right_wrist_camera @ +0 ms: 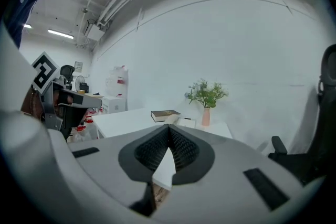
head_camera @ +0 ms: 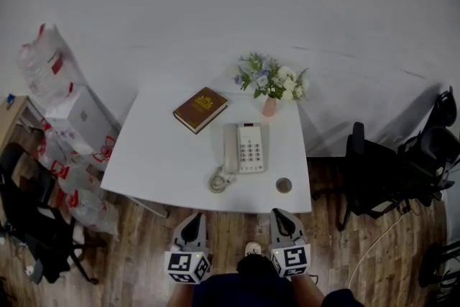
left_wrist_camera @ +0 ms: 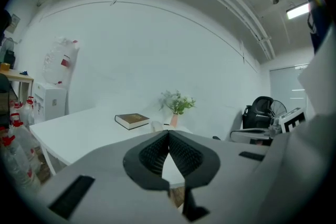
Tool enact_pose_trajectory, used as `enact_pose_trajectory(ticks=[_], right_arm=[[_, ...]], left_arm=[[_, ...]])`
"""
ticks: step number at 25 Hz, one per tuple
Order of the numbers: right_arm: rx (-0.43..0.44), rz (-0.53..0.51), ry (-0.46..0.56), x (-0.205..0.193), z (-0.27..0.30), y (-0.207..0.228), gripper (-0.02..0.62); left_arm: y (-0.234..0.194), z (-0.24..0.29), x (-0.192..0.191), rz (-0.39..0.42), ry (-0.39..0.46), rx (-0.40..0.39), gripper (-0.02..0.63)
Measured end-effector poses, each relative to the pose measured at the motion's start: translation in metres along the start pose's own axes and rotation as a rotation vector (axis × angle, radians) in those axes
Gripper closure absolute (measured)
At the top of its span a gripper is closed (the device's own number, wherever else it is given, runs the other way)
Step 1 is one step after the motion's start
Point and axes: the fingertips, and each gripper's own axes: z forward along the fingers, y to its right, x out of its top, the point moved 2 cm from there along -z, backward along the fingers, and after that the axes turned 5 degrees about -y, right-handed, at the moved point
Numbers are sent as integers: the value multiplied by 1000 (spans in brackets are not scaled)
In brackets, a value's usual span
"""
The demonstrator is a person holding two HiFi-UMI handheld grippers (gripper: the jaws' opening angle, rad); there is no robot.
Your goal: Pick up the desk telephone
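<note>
A white desk telephone (head_camera: pixel 244 148) with a keypad lies on the white table (head_camera: pixel 165 154), its handset on the left side and a coiled cord (head_camera: pixel 218 180) at its near end. My left gripper (head_camera: pixel 192 223) and right gripper (head_camera: pixel 279 219) hover short of the table's near edge, above the wooden floor, both shut with nothing between the jaws. In the left gripper view the telephone (left_wrist_camera: pixel 157 125) peeks just over the closed jaws. In the right gripper view the telephone (right_wrist_camera: pixel 185 121) shows beyond the closed tips.
A brown book (head_camera: pixel 200 109) lies on the table left of the phone, a vase of flowers (head_camera: pixel 271 83) stands behind it, and a small round object (head_camera: pixel 284 185) sits near the front right corner. Black chairs (head_camera: pixel 381 169) stand at the right, bags and a box (head_camera: pixel 72 126) at the left.
</note>
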Motion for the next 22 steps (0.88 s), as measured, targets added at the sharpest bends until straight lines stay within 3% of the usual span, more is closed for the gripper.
enact_pose_trajectory(ticks=[7,13,22], right_arm=[[35,-26,-6,10,45,52,572],[91,-12,-37,5,70,80,572],[132,-3,-95,-4,95,83,572]], left_arm=[[8,61,11,-33,-3,38,589],[27,113,11,-59,-35,21,589],[20,138,-2,-95,-101,14,589]])
